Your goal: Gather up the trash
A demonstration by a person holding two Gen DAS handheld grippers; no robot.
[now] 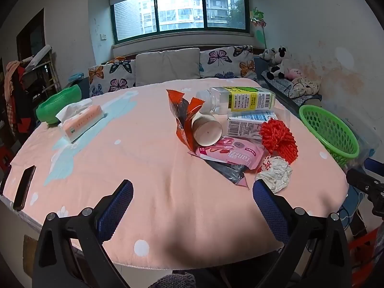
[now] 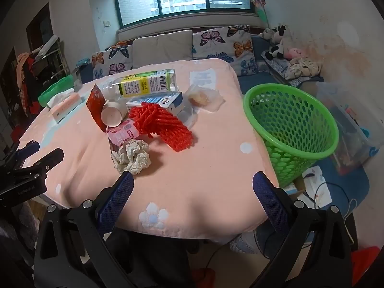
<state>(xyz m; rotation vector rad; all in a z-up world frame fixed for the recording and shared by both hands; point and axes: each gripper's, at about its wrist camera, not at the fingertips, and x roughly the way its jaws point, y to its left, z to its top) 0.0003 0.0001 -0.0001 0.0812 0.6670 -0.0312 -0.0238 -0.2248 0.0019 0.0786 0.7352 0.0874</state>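
Note:
A pile of trash lies on the pink-covered table (image 1: pixel 148 168): a clear plastic bottle (image 1: pixel 240 99), a blue-white carton (image 1: pixel 249 123), a paper cup (image 1: pixel 206 129) on its side, an orange wrapper (image 1: pixel 182 117), a pink snack packet (image 1: pixel 232 154), red foam netting (image 1: pixel 278 139) and a crumpled paper ball (image 1: pixel 274 171). My left gripper (image 1: pixel 192 187) is open and empty above the table's near edge, the paper ball by its right finger. My right gripper (image 2: pixel 193 180) is open and empty, the paper ball (image 2: pixel 132 157) just beyond its left finger. A green mesh basket (image 2: pixel 290 129) stands right of the table.
A tissue pack (image 1: pixel 80 122) and a green bowl-like holder (image 1: pixel 58 103) sit at the table's far left; a dark phone (image 1: pixel 24 187) lies at its left edge. A clear bag with food (image 2: pixel 204 97) lies behind the carton (image 2: pixel 158 102). A sofa with butterfly cushions (image 1: pixel 168 69) stands behind.

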